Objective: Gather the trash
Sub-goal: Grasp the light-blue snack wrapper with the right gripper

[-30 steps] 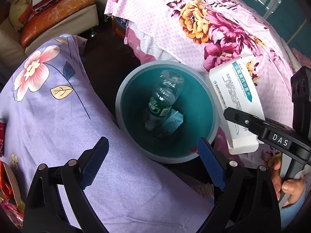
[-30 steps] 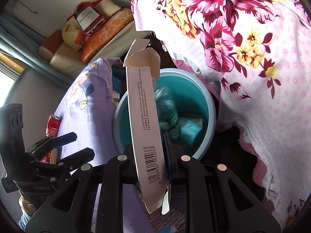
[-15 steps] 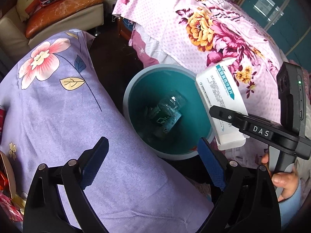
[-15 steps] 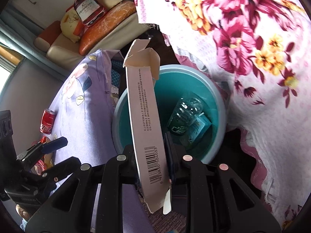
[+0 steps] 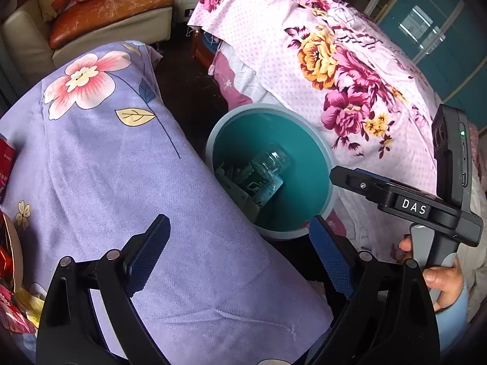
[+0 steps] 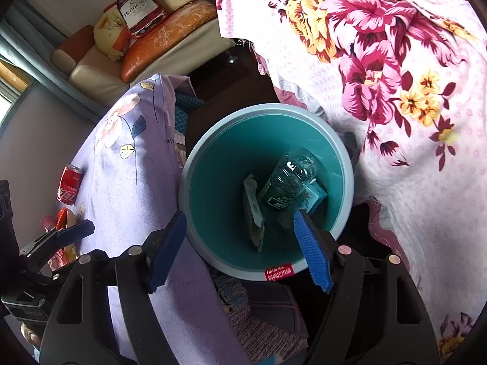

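Note:
A teal trash bin (image 6: 344, 164) stands on the floor between two cloth-covered surfaces; it also shows in the left wrist view (image 5: 330, 164). Inside lie a clear plastic bottle (image 6: 289, 179), a long white carton (image 6: 252, 210) and a small blue packet (image 6: 315, 197). The bottle (image 5: 269, 162) and carton (image 5: 240, 196) also show in the left wrist view. My right gripper (image 6: 240, 249) is open and empty just above the bin's near rim. My left gripper (image 5: 240, 255) is open and empty over the purple cloth, left of the bin.
A purple floral cloth (image 5: 106, 158) covers the surface left of the bin. A pink floral sheet (image 6: 395, 76) covers the bed on the right. A red soda can (image 6: 70, 184) and red wrappers (image 5: 9, 273) lie on the purple cloth. A sofa (image 5: 100, 18) stands at the back.
My right gripper has opened and the white carton has dropped into the bin. My left gripper has drawn back to the left, over the purple cloth.

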### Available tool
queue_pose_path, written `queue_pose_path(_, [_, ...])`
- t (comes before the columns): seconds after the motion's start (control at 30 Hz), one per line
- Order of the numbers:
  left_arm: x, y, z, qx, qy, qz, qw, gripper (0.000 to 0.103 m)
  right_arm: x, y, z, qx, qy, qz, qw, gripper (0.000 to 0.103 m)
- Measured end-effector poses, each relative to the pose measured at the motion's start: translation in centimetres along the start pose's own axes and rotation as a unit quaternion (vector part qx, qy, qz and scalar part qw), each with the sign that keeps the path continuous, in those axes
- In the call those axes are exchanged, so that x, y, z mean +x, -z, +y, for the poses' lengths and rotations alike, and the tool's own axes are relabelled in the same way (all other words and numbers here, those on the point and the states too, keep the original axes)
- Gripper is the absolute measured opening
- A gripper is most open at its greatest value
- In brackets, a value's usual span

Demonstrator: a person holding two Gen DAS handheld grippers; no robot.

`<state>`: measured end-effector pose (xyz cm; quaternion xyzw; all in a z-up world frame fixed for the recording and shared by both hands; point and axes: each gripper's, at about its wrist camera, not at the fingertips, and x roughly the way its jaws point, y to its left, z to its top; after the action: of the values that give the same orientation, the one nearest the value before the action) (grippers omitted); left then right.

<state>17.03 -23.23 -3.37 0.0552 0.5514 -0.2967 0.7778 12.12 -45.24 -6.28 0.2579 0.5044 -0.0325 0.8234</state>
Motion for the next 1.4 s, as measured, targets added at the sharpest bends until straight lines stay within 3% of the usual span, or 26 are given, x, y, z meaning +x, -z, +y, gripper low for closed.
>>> queue_pose_path(0.3, [-3.4, 3.4, 3.2, -0.025, -0.004, -0.017, 0.9995, 0.093, -1.6, 1.8, 3.5, -0.033, 0.005, 0.007, 0.999, 0.075])
queue_pose_path(0.73, [-9.9, 11.3, 12.2, -0.089, -0.03, -0.056, 0.994, 0.093, -1.5, 7.0, 14.8, -0.16, -0.009, 0.049, 0.986, 0.076])
queue_pose_path(1.2, [-14.5, 21.4, 21.0, -0.147, -0.078, -0.076, 0.9831, 0.093, 2.4, 16.0, 27.6, -0.329, -0.052, 0.158, 0.93, 0.076])
queue_pose_path(1.4, [-15.8, 24.3, 24.9, -0.19, -0.09, -0.082, 0.9742, 0.093, 4.0, 20.7, 31.7, -0.397, -0.063, 0.197, 0.894, 0.076])
